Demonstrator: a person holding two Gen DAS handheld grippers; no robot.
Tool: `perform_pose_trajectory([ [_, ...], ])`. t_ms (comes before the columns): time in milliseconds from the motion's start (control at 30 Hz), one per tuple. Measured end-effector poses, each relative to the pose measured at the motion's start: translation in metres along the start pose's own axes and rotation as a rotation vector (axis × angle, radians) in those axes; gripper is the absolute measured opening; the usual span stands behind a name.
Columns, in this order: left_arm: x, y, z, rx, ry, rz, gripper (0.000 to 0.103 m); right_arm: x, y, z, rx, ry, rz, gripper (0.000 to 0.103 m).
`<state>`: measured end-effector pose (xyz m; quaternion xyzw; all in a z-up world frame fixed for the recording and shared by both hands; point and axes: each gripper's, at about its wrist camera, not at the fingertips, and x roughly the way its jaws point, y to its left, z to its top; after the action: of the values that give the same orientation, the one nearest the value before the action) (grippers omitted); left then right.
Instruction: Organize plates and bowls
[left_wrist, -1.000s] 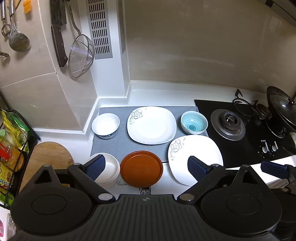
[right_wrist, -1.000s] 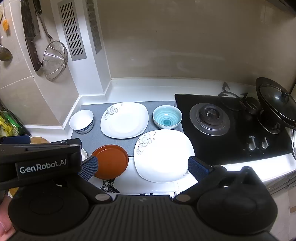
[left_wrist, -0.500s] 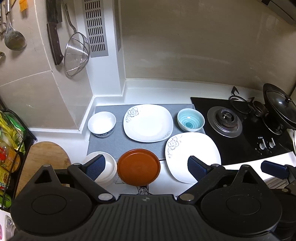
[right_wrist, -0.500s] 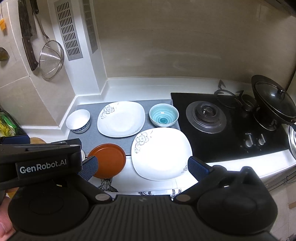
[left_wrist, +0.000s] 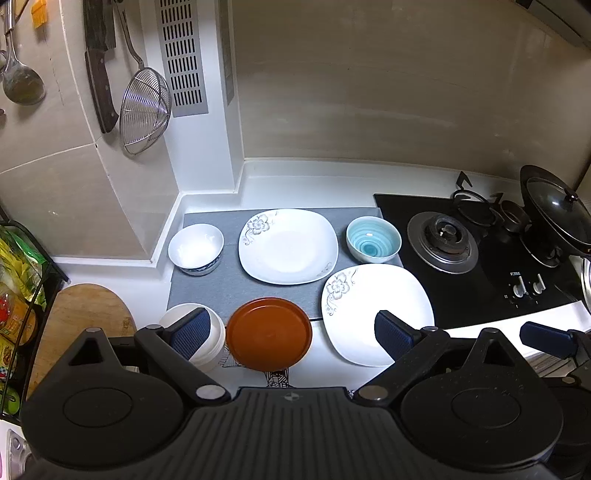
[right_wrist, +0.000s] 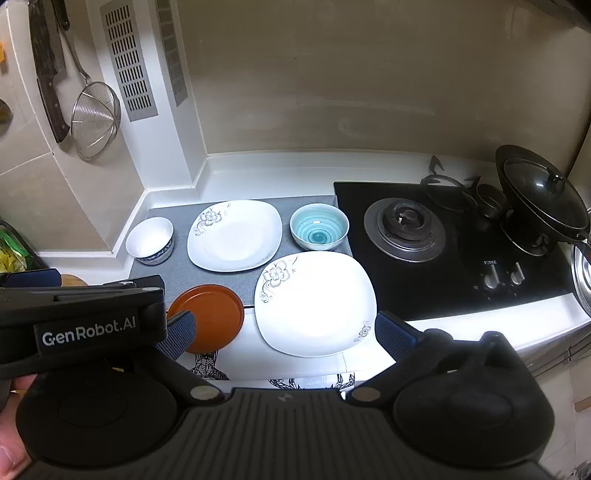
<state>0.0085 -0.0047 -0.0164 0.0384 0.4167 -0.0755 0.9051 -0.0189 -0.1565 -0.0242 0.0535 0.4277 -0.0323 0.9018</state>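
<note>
On the grey mat (left_wrist: 221, 288) stand a small white bowl (left_wrist: 195, 249), a white flowered square plate (left_wrist: 288, 245) and a blue spiral bowl (left_wrist: 373, 243). In front lie a second white flowered plate (left_wrist: 376, 306), a round orange plate (left_wrist: 269, 332) and a white bowl (left_wrist: 207, 332) partly hidden by my left finger. My left gripper (left_wrist: 291, 332) is open and empty, held above the orange plate. My right gripper (right_wrist: 284, 332) is open and empty above the near white plate (right_wrist: 314, 302). The orange plate (right_wrist: 208, 315) and blue bowl (right_wrist: 319, 226) also show there.
A black gas hob (left_wrist: 476, 254) with a lidded wok (left_wrist: 557, 210) is at the right. A strainer (left_wrist: 146, 107), knife (left_wrist: 99, 66) and ladle (left_wrist: 20, 81) hang on the left wall. A wooden board (left_wrist: 85, 314) and a wire rack (left_wrist: 22, 295) stand at the left.
Both grippers have drawn slightly back and shifted right, so the dishes sit a little further left in each view. Nothing was grasped or moved.
</note>
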Motion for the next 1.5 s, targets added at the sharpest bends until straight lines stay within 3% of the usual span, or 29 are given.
perform_pose_trajectory([
  [1000,0.003,-0.017,-0.007,-0.011,0.027,0.005,0.096,0.006,-0.015,-0.008,0.032,0.052,0.044,0.103],
  [1333,0.027,-0.017,-0.007,-0.003,0.057,-0.009,0.096,0.028,-0.017,-0.007,0.037,0.079,0.038,0.103],
  [1500,0.06,-0.03,-0.011,0.027,0.125,-0.049,0.096,0.054,-0.035,-0.015,0.042,0.12,0.061,0.103],
])
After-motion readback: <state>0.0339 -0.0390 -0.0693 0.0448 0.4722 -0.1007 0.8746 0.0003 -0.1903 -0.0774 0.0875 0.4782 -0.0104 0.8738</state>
